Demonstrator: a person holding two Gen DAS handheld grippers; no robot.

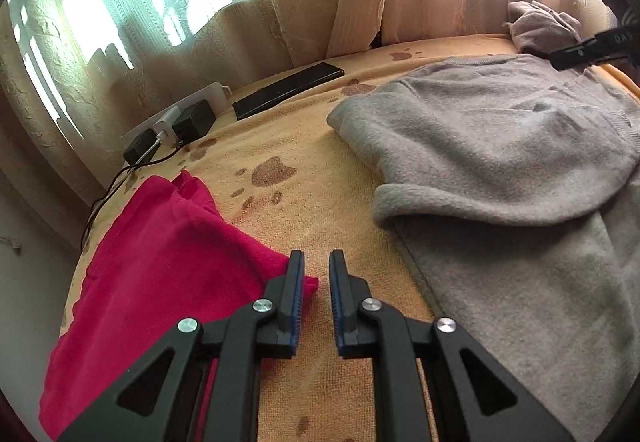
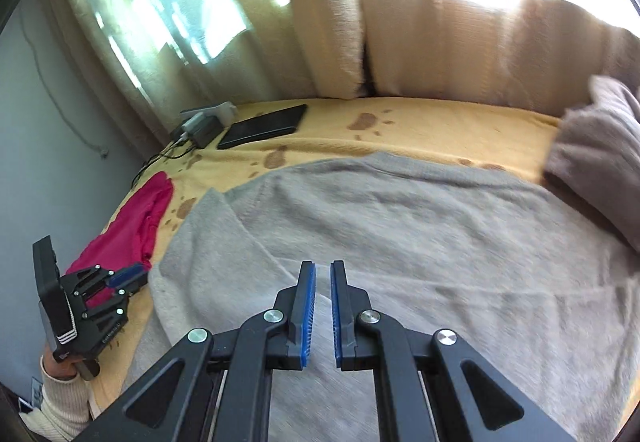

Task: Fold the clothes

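A soft grey fleece sweater (image 2: 400,234) is seen spread across a yellow paw-print blanket (image 1: 304,146), one side already turned over in a rounded fold (image 1: 460,202). The thick, limp fabric is judged light and likely to sag, so it would be best taken at a hem or fold edge rather than mid-panel. The right gripper (image 2: 323,306) is held above the sweater, narrowly parted and pinching nothing; the left gripper (image 1: 316,306) is likewise slightly parted and empty, beside a crumpled magenta garment (image 1: 160,262). A taupe garment (image 2: 600,154) is heaped at the far right, with a black phone (image 1: 288,90) near the curtains.
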